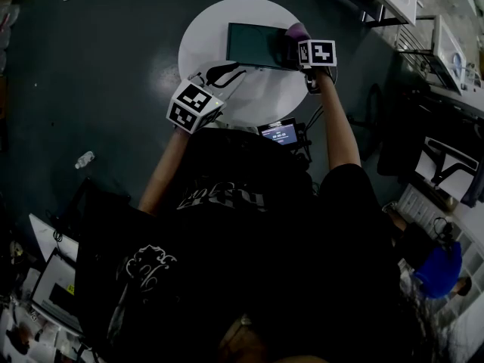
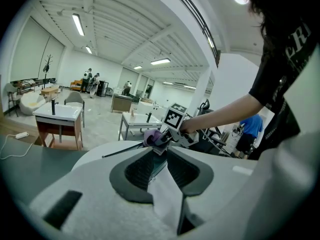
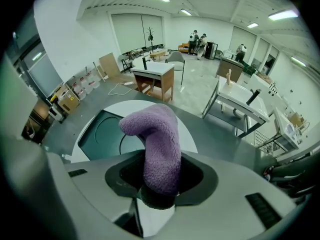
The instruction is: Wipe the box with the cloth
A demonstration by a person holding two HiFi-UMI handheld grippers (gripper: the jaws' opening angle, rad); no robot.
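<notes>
The cloth [image 3: 157, 149] is purple fleece, nubbly and matt. The box [image 1: 255, 45] at the upper middle of the head view is dark teal and smooth, like plastic with a dull sheen, on a smooth white table [image 1: 204, 32]. The left gripper [image 2: 159, 156] and right gripper [image 3: 160, 184] have pale, finely grained matt plastic shells and black matt pads [image 3: 122, 176].
</notes>
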